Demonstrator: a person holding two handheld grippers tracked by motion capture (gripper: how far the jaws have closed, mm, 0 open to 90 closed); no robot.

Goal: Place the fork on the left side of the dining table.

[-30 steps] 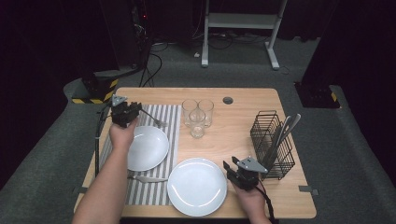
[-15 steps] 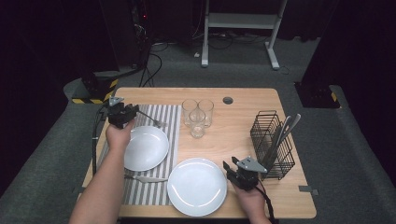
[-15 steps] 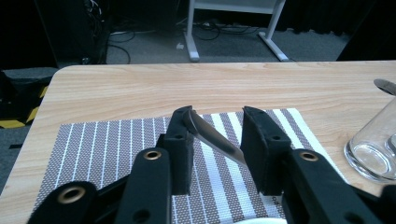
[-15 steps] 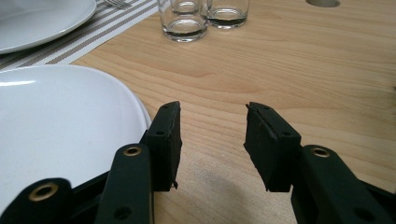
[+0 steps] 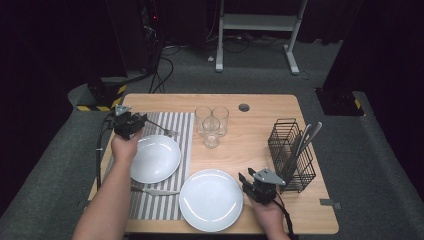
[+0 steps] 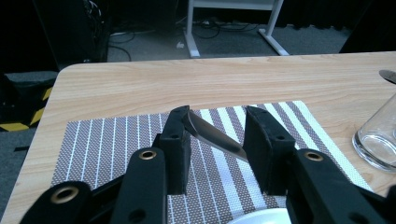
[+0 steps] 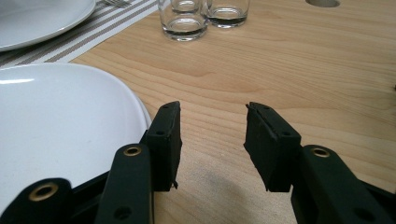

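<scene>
Jaws of the left gripper (image 6: pixel 217 140), just opened, are spread around a fork handle (image 6: pixel 212 135) on the striped placemat (image 6: pixel 116 140), while the right gripper (image 7: pixel 212 140) is held open above bare table (image 7: pixel 299 60).

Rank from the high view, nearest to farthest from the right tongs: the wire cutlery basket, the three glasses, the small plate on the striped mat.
From the right tongs:
1. Wire cutlery basket, just beside them on the table's right.
2. Glasses, mid-table, farther back.
3. Small plate, across on the striped mat, left.

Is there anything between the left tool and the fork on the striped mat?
Nothing visible stands in the way. The handle of the fork lies on the striped mat, right between the jaws of the left tool, which have just been opening.
</scene>
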